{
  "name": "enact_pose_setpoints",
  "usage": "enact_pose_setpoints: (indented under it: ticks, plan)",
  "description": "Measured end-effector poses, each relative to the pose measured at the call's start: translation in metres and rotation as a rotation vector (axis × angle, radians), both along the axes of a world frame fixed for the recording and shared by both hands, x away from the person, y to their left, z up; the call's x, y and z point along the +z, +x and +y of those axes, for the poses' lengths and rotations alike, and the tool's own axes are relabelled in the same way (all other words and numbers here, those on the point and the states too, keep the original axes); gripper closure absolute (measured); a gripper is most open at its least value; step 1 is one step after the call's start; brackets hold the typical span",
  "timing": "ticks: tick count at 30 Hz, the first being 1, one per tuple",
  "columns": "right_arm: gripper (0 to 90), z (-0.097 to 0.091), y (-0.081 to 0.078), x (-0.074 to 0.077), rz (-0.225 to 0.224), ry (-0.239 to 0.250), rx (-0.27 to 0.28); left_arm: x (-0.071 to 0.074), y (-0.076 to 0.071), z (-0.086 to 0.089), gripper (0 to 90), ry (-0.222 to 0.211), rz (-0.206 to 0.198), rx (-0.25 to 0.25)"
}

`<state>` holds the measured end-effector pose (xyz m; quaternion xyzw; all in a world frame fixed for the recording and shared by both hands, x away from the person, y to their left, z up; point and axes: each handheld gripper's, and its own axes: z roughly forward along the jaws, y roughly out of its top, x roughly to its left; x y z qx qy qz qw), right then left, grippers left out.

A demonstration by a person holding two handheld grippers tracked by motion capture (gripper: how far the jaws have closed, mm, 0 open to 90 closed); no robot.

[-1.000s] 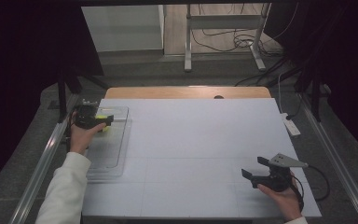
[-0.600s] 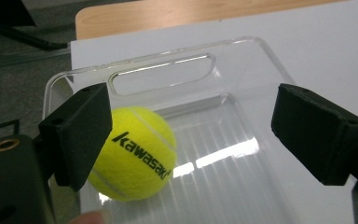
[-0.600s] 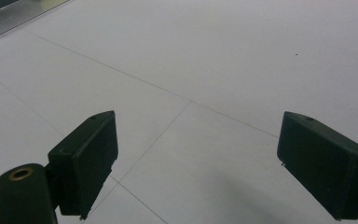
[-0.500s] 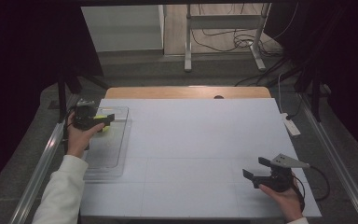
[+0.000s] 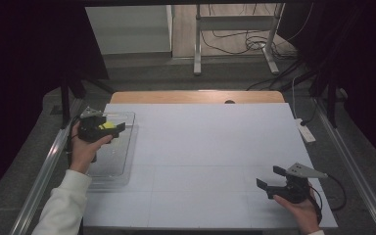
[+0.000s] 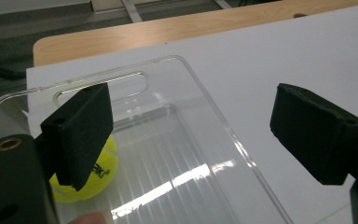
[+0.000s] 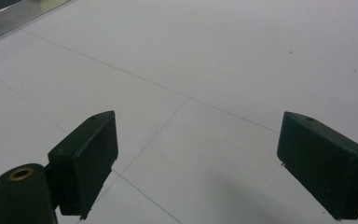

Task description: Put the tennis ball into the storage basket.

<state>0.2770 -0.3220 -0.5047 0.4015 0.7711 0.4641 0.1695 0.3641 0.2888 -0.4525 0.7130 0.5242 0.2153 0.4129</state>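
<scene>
A yellow tennis ball [image 6: 100, 170] lies in the near left corner of a clear plastic tray [image 6: 214, 102]. My left gripper [image 6: 205, 121] hovers over that tray, open, with nothing between the pads; the ball sits below and behind its left pad. From above, the left gripper [image 5: 120, 128] hangs over the far end of the tray [image 5: 112, 166] at the table's left, with the ball [image 5: 108, 125] showing yellow beside it. My right gripper [image 5: 270, 178] rests near the front right, open above the bare white sheet [image 7: 191, 60].
The white sheet [image 5: 210, 161] covers a wooden table whose far edge [image 5: 196, 96] shows. A small white block with a cable [image 5: 306, 132] lies at the right edge. Metal rails [image 5: 44, 171] run along both sides.
My left gripper has drifted a little to the right and upward over the tray. The right gripper has stayed where it was.
</scene>
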Motion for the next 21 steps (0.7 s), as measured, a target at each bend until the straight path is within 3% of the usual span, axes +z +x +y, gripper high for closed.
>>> enact_pose_setpoints:
  ticks: [8,21]
  plan:
    - [12.3,0.001,0.000,-0.001,0.003,-0.010,-0.003,0.001,-0.014,-0.005,14.5,-0.023,-0.016,-0.040]
    - [12.3,0.002,0.002,-0.002,0.006,-0.014,0.000,-0.006,-0.037,-0.012,14.9,-0.050,-0.008,-0.097]
